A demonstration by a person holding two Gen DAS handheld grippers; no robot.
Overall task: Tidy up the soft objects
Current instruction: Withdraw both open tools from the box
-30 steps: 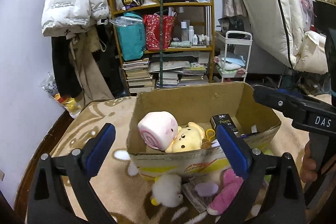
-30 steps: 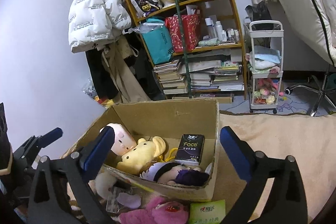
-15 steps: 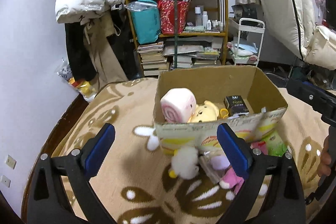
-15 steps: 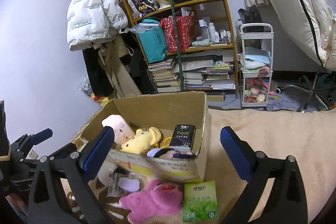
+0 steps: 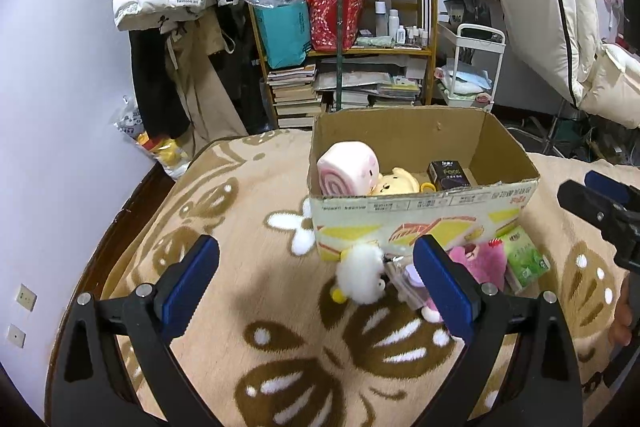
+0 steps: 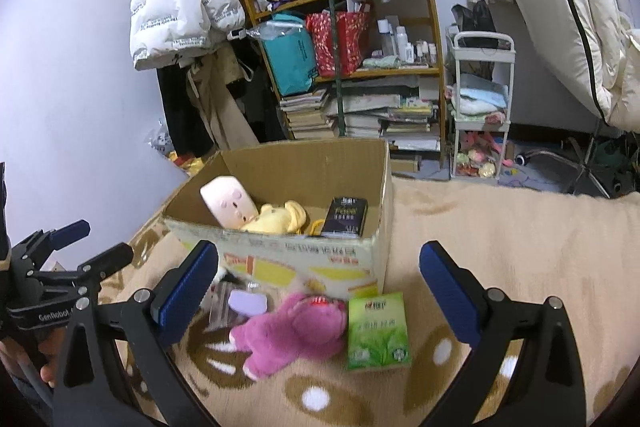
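I hold both the left gripper and the right gripper with jaws apart and empty, and judge the fluffy pink plush toy, lying just before the open cardboard box, light, squashy, best pinched mid-body.

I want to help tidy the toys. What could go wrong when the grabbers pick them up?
The pink plush touches the green tissue pack, so the open right gripper might grab both. The white fluffy toy sits against the cardboard box, which could get nudged by the open left gripper.
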